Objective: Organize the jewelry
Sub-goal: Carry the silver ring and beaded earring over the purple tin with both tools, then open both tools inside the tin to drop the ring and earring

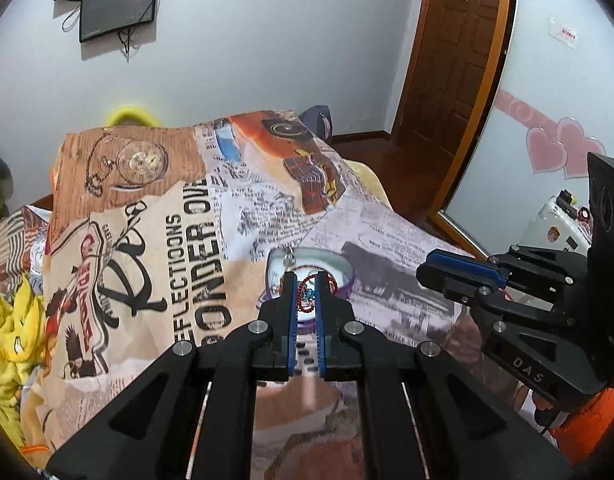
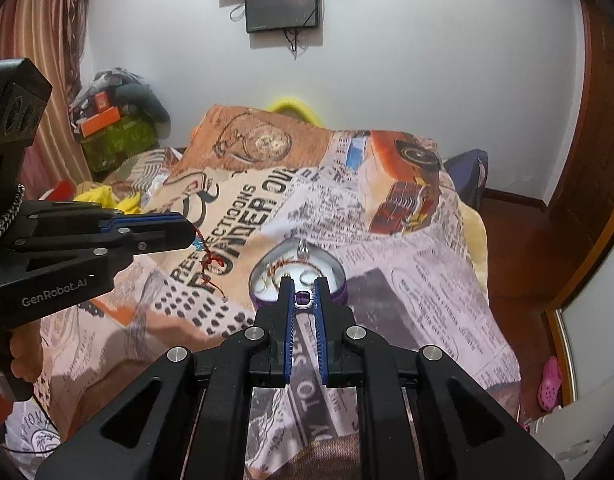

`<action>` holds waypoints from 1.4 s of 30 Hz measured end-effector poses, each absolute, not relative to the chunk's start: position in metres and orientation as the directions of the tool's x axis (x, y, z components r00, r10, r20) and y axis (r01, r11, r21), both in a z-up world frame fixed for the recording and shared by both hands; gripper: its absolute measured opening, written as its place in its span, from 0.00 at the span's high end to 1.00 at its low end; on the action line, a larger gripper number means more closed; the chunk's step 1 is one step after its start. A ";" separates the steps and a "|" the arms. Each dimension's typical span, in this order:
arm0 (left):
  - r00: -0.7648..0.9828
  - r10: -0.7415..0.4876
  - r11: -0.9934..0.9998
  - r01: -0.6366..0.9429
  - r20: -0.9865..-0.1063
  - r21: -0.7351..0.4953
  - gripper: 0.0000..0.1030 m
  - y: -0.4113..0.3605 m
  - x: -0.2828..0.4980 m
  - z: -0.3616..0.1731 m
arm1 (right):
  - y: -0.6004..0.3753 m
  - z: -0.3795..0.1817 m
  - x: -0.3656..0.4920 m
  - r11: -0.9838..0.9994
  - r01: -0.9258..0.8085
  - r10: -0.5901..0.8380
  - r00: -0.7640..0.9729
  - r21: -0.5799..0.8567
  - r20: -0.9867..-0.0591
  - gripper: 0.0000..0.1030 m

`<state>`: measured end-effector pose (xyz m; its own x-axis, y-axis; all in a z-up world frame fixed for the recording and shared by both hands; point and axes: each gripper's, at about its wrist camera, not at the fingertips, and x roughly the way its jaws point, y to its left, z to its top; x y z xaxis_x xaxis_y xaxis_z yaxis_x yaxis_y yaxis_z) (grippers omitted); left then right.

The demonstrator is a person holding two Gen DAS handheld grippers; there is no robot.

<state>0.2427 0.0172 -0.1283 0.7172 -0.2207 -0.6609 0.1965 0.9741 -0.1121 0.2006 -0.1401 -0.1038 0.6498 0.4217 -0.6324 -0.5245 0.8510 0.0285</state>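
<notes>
In the left wrist view, the left gripper [image 1: 305,280] sat at lower centre, its jaws pinching a red cord bracelet [image 1: 307,289] with a blue bead. Just behind the tips lay a heart-shaped tin [image 1: 343,265] on the printed blanket [image 1: 179,216]. At the right edge the right gripper [image 1: 427,266] showed side-on — its fingers looked nearly together, with nothing between them.

In the right wrist view, the right gripper [image 2: 305,280] stood at lower centre, fingers narrowly apart, empty, over the near rim of the tin [image 2: 335,270], which held jewelry [image 2: 279,272]. At left, the left gripper [image 2: 189,232] gripped the bracelet [image 2: 207,268] — it dangled above the blanket [image 2: 407,272], left of the tin.
</notes>
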 end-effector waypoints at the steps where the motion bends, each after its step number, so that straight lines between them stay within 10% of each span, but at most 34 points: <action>1: 0.720 -0.221 0.974 0.197 -0.658 -0.111 0.94 0.017 0.245 -0.127 | -0.140 -0.103 0.201 0.851 -0.525 0.424 0.652 0.029 -0.629 0.92; 42: 0.572 -0.257 0.966 0.185 -0.779 -0.183 0.94 0.012 0.334 -0.207 | -0.110 -0.174 0.284 0.817 -0.552 0.455 0.444 0.165 -0.772 0.92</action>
